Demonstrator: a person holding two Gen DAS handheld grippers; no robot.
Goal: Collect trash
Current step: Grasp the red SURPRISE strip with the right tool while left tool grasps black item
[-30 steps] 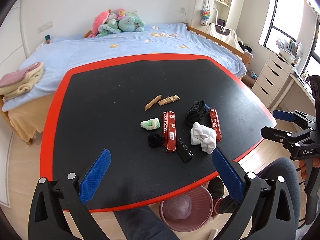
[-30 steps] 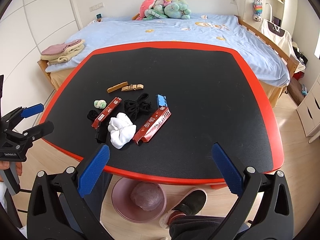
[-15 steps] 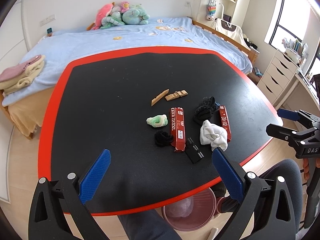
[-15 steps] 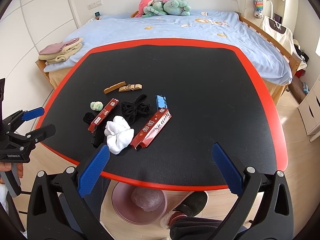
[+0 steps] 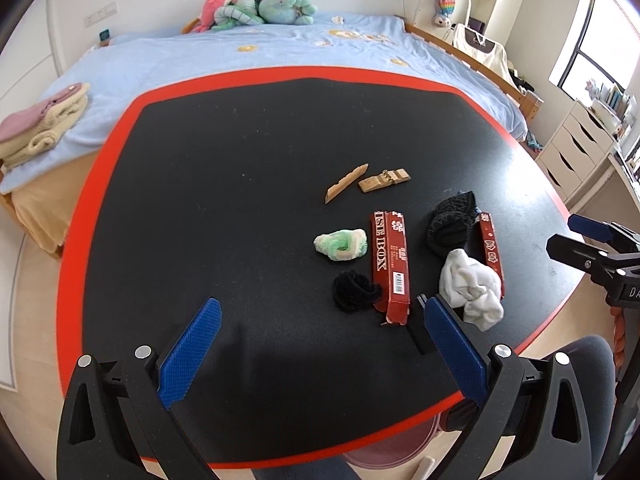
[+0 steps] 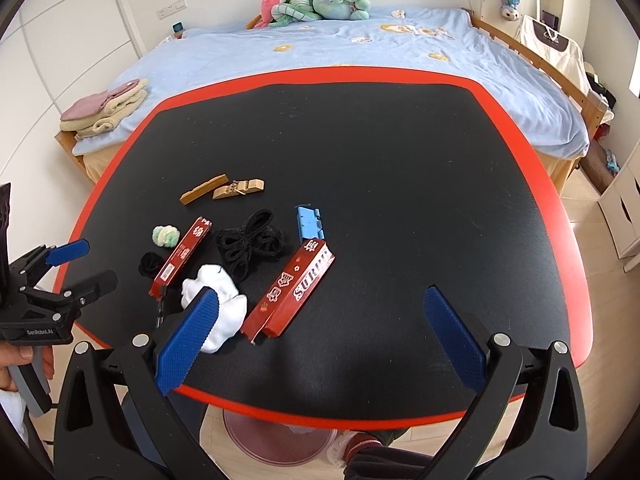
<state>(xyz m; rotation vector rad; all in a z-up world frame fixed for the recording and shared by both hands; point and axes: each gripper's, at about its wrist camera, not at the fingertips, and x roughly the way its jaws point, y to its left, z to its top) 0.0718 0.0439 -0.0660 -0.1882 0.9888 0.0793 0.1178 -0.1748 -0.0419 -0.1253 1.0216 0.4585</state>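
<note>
Tongs point(image 5: 320, 344) point(image 6: 318, 330) both spread, two red boxes point(image 5: 391, 258) point(image 6: 295, 288), two wooden pieces point(image 5: 346, 188)

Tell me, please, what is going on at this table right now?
A person holds a gripper in each hand over a black table strewn with trash. The left gripper and the right gripper are both open and hold nothing. Two red boxes, a white wad, black scraps and wooden pieces lie untouched. A pink bin waits on the floor below the near edge.

Left gripper point(image 5: 320, 332) and right gripper point(image 6: 320, 320) both spread wide, empty, side by side, angled downward.
</note>
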